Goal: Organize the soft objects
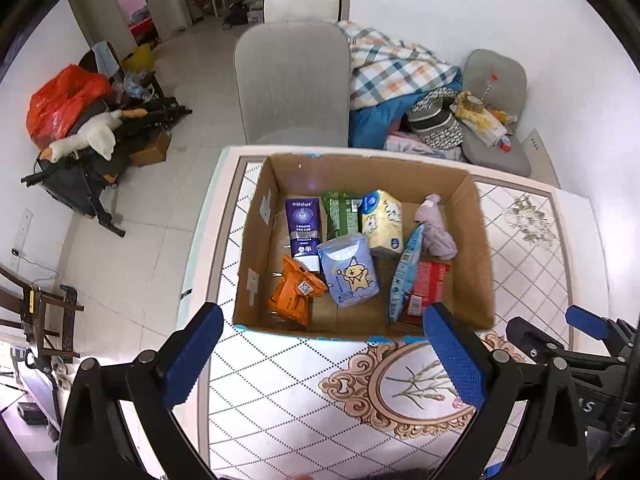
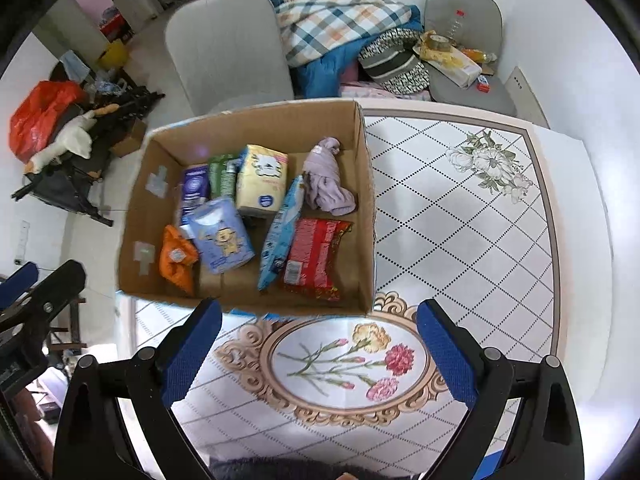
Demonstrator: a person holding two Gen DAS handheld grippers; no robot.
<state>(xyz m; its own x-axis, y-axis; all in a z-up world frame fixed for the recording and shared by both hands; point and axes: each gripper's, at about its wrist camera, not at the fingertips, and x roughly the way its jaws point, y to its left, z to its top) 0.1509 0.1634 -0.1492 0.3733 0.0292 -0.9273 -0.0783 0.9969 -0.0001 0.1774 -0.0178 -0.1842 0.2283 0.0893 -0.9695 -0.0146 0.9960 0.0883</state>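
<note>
Both grippers hang above the worktop [image 2: 460,208] with nothing in them. The left gripper [image 1: 320,356] is spread wide, its blue pads framing bare tiled surface, and the right gripper [image 2: 318,354] is likewise released and empty. Just ahead of both sits the cardboard box [image 2: 362,200], already holding the soft goods: a lilac cloth [image 2: 326,178] at the far right, a red packet [image 2: 314,256] nearest the right gripper, a yellow tissue pack [image 2: 262,180], a blue tissue pack [image 2: 222,236] and an orange pouch [image 2: 176,258] toward the left. Beyond the box to the right, the worktop shows no loose items. The gathering looks essentially finished; at most some tidying inside the box may remain.
</note>
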